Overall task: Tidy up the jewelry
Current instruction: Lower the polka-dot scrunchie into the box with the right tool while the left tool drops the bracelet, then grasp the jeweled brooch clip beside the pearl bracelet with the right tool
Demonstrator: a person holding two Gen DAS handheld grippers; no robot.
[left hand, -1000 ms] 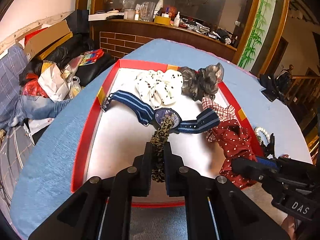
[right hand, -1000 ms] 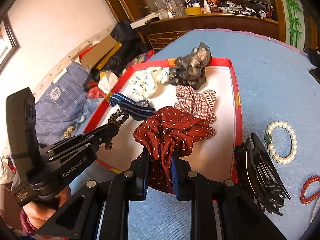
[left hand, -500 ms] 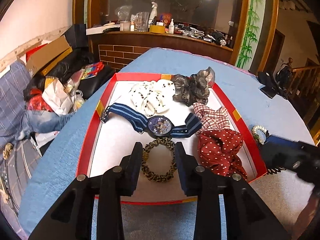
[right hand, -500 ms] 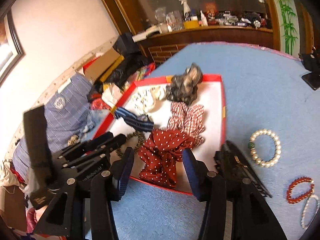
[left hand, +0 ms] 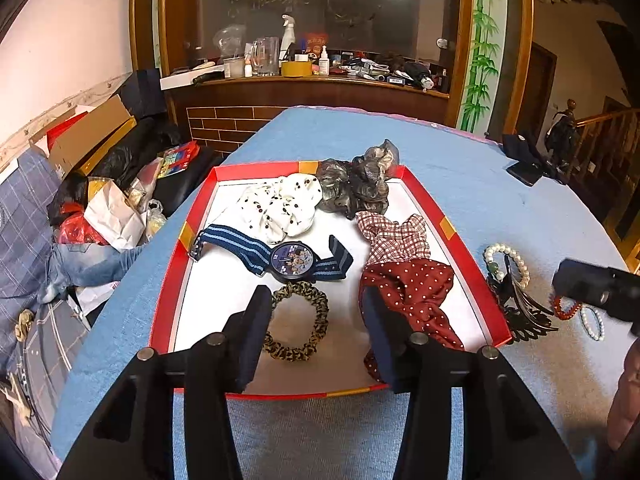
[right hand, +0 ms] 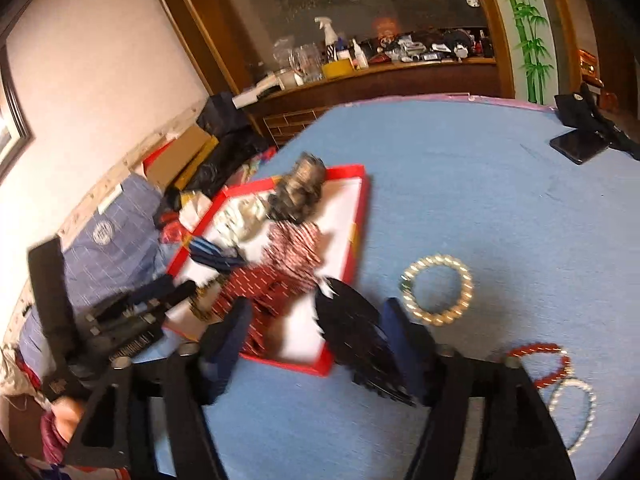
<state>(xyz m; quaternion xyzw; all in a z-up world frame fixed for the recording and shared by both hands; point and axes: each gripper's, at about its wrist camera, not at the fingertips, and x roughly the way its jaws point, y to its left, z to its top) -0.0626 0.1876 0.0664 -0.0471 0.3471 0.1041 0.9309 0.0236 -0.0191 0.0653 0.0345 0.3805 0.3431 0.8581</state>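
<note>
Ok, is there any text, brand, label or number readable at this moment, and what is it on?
No text can be read.
Watch: dial printing too small to read.
Left gripper: pale lettering on its body, smeared by motion blur.
Blue checked cloth: round emblem, blurred.
White bottle on the counter: label too small.
Colourful box beside the table: print too small.

Red-rimmed white tray point(left hand: 424, 196); leopard-print scrunchie point(left hand: 298, 322); navy-striped watch point(left hand: 276, 258); maroon white-dotted scrunchie point(left hand: 412, 292); blue tablecloth point(left hand: 500, 204).
</note>
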